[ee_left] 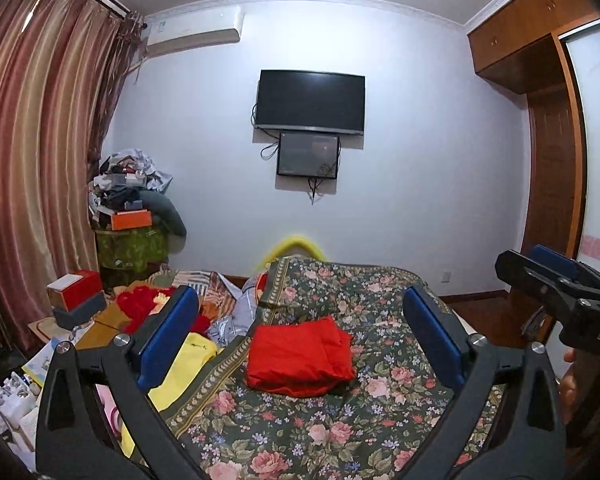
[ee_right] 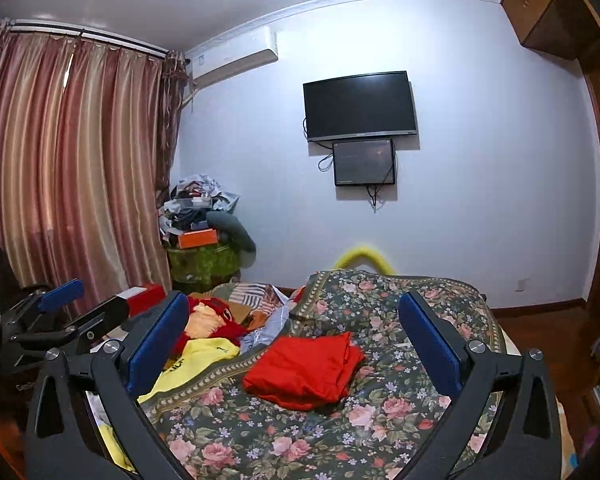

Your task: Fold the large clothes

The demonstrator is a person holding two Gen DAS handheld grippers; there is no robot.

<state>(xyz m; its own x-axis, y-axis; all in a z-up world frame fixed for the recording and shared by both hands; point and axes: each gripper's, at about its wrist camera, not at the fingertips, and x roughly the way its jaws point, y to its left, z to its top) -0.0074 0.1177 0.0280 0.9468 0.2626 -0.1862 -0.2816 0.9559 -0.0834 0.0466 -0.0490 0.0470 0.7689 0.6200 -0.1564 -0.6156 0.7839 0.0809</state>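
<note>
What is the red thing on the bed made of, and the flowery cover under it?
The red thing looks like thin, soft cloth, perhaps cotton: it lies folded in floppy layers with creased edges and no shine. The flowery cover looks like a thicker printed fabric, matte, with roses on dark green; it drapes over the bed's edge. The exact fibre can't be told.

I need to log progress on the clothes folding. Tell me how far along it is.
Done: a red garment lies folded on the floral bedspread. In hand: nothing; the left hand-held gripper and right hand-held gripper are both open and raised above the bed. Left: a yellow garment and a heap of mixed clothes by the bed's left edge look unfolded.
</note>
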